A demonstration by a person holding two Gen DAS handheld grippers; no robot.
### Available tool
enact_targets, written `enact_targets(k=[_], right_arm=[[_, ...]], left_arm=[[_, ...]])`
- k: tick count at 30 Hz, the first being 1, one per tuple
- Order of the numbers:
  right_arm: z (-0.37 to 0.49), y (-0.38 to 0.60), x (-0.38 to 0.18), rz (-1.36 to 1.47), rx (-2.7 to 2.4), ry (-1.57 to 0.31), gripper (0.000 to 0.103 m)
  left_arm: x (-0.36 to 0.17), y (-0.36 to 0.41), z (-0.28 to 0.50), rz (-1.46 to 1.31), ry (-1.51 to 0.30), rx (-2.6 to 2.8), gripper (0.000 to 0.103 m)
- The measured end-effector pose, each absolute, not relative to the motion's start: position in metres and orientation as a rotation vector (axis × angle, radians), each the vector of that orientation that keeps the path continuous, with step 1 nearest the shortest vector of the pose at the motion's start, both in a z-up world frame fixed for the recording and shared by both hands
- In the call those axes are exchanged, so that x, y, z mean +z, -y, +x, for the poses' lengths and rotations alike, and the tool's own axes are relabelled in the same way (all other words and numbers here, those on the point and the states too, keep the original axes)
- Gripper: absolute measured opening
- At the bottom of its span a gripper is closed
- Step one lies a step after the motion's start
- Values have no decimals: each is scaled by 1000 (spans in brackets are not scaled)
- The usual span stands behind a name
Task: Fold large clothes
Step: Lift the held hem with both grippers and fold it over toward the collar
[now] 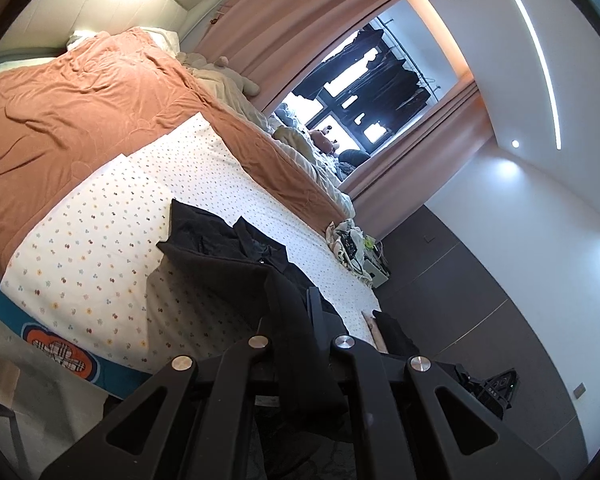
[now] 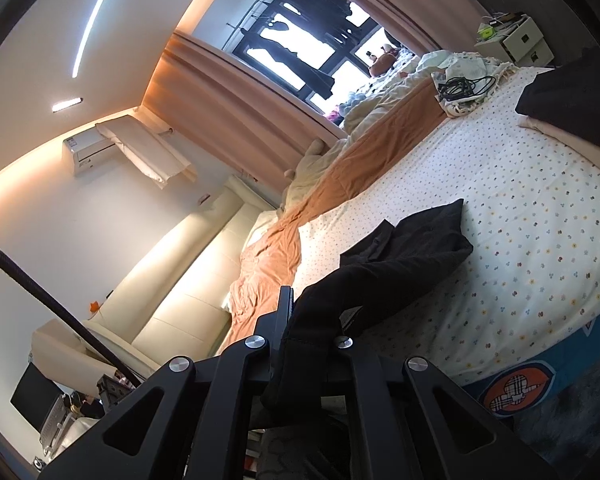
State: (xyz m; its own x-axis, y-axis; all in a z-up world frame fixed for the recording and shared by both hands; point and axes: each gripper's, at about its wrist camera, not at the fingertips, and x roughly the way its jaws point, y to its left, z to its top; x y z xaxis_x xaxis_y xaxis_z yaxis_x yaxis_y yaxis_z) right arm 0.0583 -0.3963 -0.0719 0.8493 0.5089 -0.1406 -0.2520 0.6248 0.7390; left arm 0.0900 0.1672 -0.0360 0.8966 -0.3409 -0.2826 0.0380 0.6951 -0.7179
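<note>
On the bed, upon a white bedsheet printed with small coloured flowers (image 1: 112, 216): one large black garment of thick, matt fabric (image 1: 220, 248), part lying crumpled on the sheet, part drawn up off it toward both cameras.

Left gripper (image 1: 296, 312): black two-finger tool, fingers pinching a hanging edge of the garment.

Right gripper (image 2: 312, 312): same pattern, fingers pinching another bunched edge, which drapes over them.

Purpose, as judged: the two holds at separate edges lift and spread the cloth so it can be laid flat for a fold. Which part of the garment each edge is, sleeve or hem, cannot be told; the fabric is too dark.

Adjacent: rumpled orange blanket (image 1: 68, 112), well apart from the garment.
</note>
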Motion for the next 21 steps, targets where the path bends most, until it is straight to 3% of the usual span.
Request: enact_targets(k=[21], right_arm=[[243,404,-33,833,400,-334,2]], left_arm=[[-4,-206,275,-770,-403,-186,7]])
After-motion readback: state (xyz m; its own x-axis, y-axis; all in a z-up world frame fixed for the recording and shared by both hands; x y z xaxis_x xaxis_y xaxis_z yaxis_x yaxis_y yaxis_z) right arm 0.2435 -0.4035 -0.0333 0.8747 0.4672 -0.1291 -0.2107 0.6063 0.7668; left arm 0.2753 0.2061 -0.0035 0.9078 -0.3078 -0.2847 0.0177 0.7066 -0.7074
